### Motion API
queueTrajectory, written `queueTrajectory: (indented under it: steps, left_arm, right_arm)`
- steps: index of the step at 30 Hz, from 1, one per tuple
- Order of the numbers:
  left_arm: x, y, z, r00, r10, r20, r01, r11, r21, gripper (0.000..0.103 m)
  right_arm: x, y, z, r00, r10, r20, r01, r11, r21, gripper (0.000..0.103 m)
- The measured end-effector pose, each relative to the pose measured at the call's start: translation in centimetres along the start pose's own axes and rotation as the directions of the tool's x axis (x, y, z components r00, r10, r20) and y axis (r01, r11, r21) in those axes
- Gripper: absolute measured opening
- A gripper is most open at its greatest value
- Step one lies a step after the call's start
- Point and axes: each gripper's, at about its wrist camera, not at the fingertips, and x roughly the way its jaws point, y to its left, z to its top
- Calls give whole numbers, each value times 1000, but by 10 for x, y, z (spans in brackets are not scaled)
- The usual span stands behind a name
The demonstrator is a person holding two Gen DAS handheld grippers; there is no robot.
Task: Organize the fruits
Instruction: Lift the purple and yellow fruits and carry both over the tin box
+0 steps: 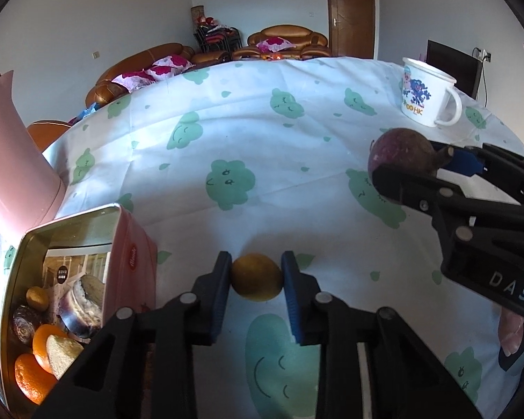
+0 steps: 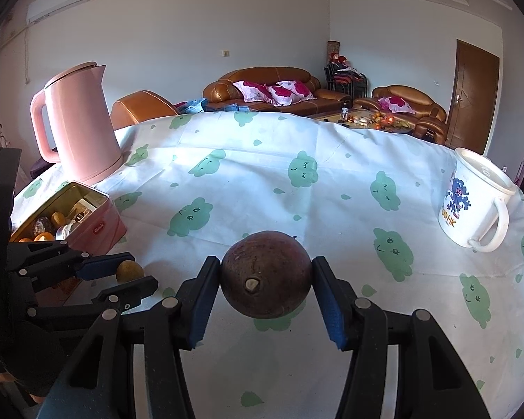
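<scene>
My left gripper (image 1: 257, 276) is shut on a small yellow-brown fruit (image 1: 257, 277) low over the tablecloth; its blue pads press both sides. From the right wrist view this gripper (image 2: 129, 276) and the small fruit (image 2: 130, 271) sit at the lower left. My right gripper (image 2: 266, 279) is shut on a round dark purple-brown fruit (image 2: 266, 274), stem end facing the camera, held above the cloth. The left wrist view shows this purple fruit (image 1: 403, 155) in the right gripper (image 1: 407, 167) at the right. An open pink tin (image 1: 31, 244) at the left holds oranges and other fruits.
A pink kettle (image 2: 80, 122) stands behind the tin (image 2: 70, 195) at the back left. A white printed mug (image 2: 471, 202) stands at the right of the table. The green-patterned white tablecloth (image 2: 262, 181) covers the table; sofas stand beyond its far edge.
</scene>
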Motion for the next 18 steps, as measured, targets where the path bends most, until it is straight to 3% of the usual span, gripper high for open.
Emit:
queueTrajectory:
  steps: [18]
  left_arm:
    - [-30,7,-3,986,13,165,-8,999,-35,31]
  right_arm:
    - [-15,7,-2,996,22,85,-20,999,-31,55]
